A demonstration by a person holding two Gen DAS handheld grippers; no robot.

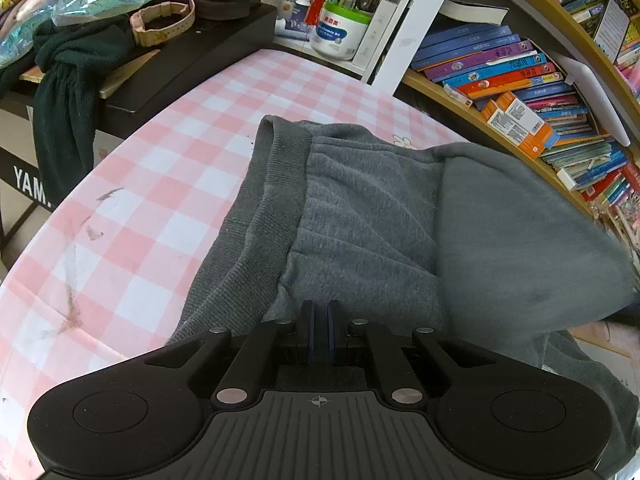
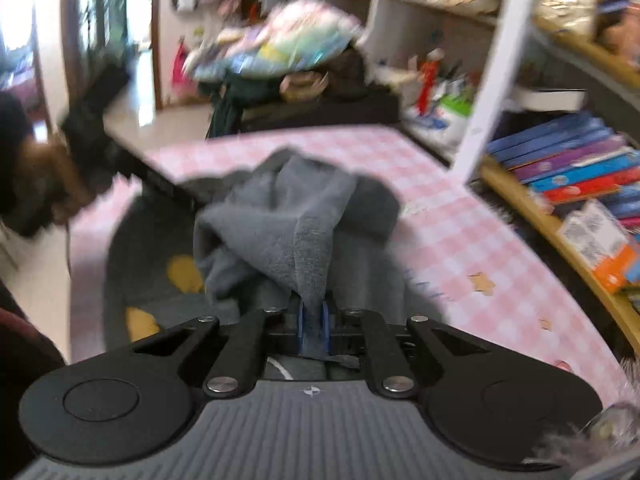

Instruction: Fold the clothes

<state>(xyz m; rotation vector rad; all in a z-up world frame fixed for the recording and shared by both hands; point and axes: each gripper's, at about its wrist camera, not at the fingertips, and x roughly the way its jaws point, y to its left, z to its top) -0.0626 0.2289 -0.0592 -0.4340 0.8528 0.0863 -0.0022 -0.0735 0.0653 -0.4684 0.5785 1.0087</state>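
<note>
I have the left hand-held gripper (image 1: pixel 319 312) clamped tight on the near edge of the grey garment (image 1: pixel 380 216), its blue pads pressed together with cloth between them. The garment lies on the table (image 1: pixel 168 168), which wears a pink checked cloth; its ribbed hem (image 1: pixel 276 168) runs along the left side and a fold is lifted over on the right. My right hand-held gripper (image 2: pixel 313 312) is closed on a pinch of the same grey cloth, which rises in a bunched peak just ahead of the fingers. That view is blurred. Books (image 1: pixel 516 76) fill the shelf to the right of the table, and a dark scarf (image 1: pixel 68 92) hangs off the keyboard stand at the far left.
</note>
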